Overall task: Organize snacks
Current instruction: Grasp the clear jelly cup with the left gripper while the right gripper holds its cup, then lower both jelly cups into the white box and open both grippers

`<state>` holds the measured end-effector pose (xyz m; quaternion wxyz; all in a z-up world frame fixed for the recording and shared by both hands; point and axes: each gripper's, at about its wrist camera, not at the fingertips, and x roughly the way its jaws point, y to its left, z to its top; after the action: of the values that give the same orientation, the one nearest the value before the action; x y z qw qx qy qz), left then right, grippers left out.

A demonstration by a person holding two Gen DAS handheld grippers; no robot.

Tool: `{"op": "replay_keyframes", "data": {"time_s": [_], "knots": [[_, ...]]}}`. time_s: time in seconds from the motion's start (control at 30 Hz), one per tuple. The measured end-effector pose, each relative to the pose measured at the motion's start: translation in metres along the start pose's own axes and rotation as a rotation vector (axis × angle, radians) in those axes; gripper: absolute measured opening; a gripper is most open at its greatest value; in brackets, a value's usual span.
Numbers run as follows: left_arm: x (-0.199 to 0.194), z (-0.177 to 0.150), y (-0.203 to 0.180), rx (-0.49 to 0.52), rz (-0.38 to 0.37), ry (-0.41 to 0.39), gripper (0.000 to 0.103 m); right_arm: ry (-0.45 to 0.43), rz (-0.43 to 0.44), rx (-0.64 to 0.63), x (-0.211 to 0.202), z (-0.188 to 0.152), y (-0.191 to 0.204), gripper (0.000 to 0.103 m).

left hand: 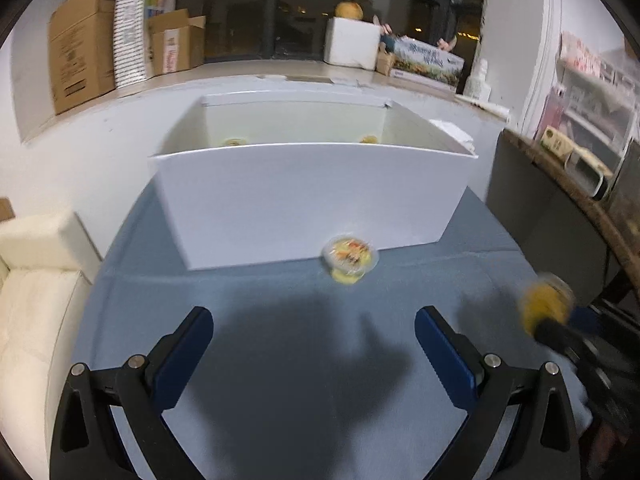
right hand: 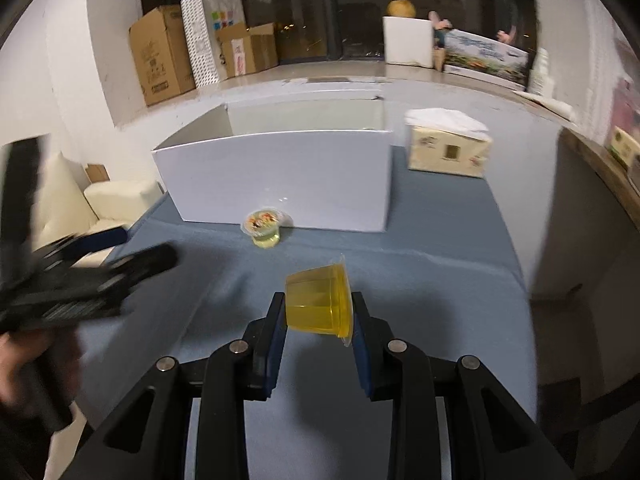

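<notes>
A white open box [left hand: 312, 196] stands on the blue tablecloth; it also shows in the right wrist view [right hand: 280, 176]. Two yellow snack cups [left hand: 236, 141] lie inside it at the back. A jelly cup with a printed lid [left hand: 350, 258] sits on the cloth against the box's front wall, also in the right wrist view [right hand: 266, 226]. My left gripper [left hand: 314, 340] is open and empty, short of that cup. My right gripper [right hand: 318, 312] is shut on a yellow jelly cup [right hand: 318, 304], held on its side above the cloth; it shows blurred in the left wrist view [left hand: 546, 308].
A tissue box [right hand: 448, 148] stands right of the white box. Cardboard boxes [left hand: 84, 48] and a paper bag sit on the window ledge behind. A cream sofa [left hand: 36, 280] is left of the table, a dark wooden table edge [left hand: 568, 184] at right.
</notes>
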<state>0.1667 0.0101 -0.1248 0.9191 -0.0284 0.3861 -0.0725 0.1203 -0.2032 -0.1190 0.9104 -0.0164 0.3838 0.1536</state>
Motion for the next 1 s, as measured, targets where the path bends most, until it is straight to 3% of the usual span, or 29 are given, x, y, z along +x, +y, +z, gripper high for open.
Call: {"op": "replay_keyframes", "data": {"time_s": [0.3,0.47,0.5,0.57,0.6,0.67,1.0], "knots": [[0.069,0.024,-0.048,0.049,0.039,0.061,0.103,-0.005,0.021,0.088,-0.032,-0.030,-0.029,0.033],[0.093,0.030,-0.053,0.045,0.052,0.101,0.101,-0.008,0.018,0.116,-0.036,-0.036,-0.040,0.033],[0.096,0.031,-0.051,0.038,0.050,0.106,0.098,-0.009,0.019,0.122,-0.037,-0.036,-0.041,0.033],[0.104,0.031,-0.047,0.022,0.052,0.131,0.058,-0.015,0.019,0.128,-0.038,-0.035,-0.043,0.033],[0.108,0.031,-0.043,0.016,0.039,0.150,0.047,-0.017,0.018,0.128,-0.038,-0.035,-0.042,0.033],[0.109,0.029,-0.042,0.032,0.029,0.155,0.036,-0.019,0.014,0.126,-0.036,-0.034,-0.042,0.033],[0.078,0.024,-0.031,0.030,-0.021,0.103,0.036,-0.023,0.045,0.111,-0.035,-0.032,-0.030,0.033]]}}
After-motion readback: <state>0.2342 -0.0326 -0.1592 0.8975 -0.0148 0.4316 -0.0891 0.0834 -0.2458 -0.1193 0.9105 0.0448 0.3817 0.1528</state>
